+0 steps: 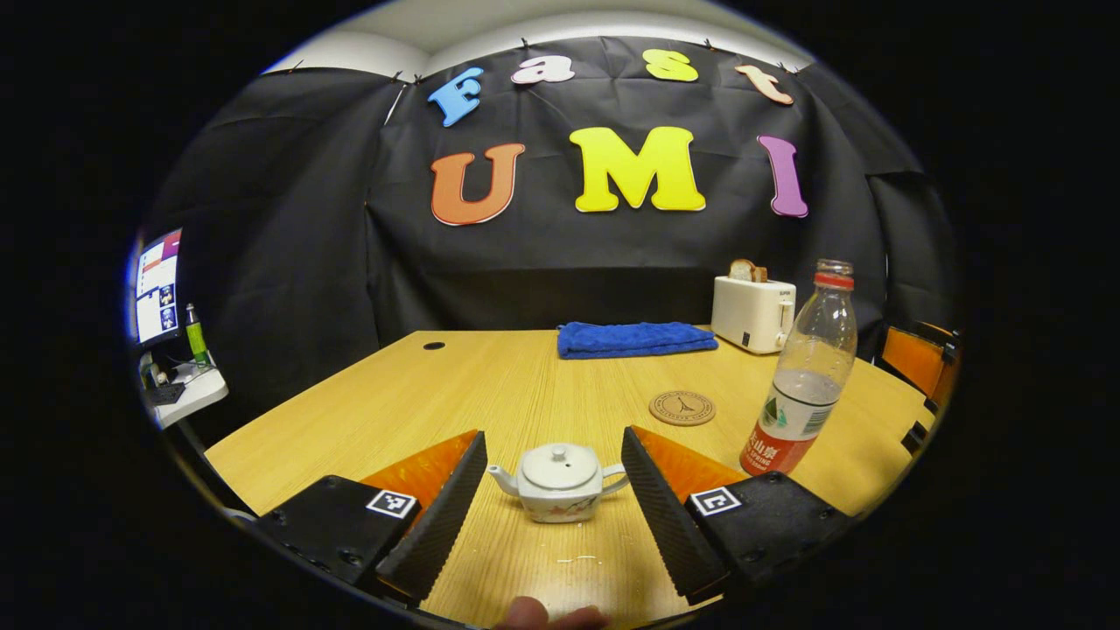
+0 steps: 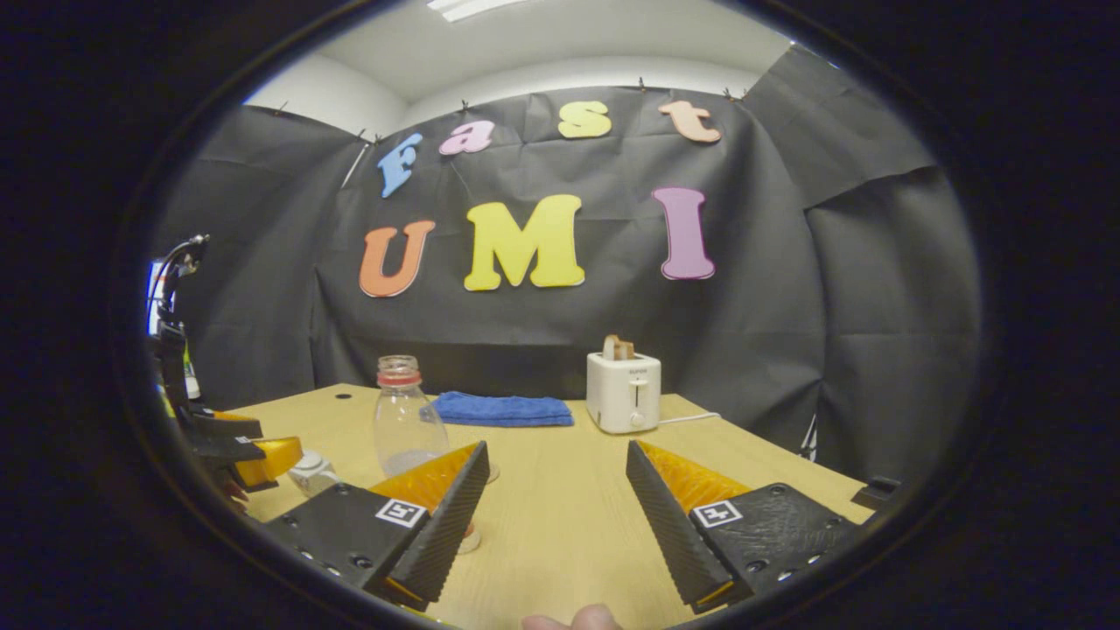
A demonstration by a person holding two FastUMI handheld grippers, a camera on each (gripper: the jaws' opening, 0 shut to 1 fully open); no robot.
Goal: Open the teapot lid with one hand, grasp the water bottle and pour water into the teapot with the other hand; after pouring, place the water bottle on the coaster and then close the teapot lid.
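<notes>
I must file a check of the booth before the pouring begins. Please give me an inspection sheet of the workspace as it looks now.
Surface: wooden table, a few pale specks near its front edge.
Job's things: teapot with lid on, between the left claw's fingers but untouched; water bottle upright, cap off, part full; coaster bare.
Clutter: folded blue towel; toaster with bread in its slot.
Grippers: left claw open; right claw open, holding nothing.
Cables: white toaster cord lying on the table.
Surroundings: black cloth wall; monitor at the left; orange chair at the right.
</notes>
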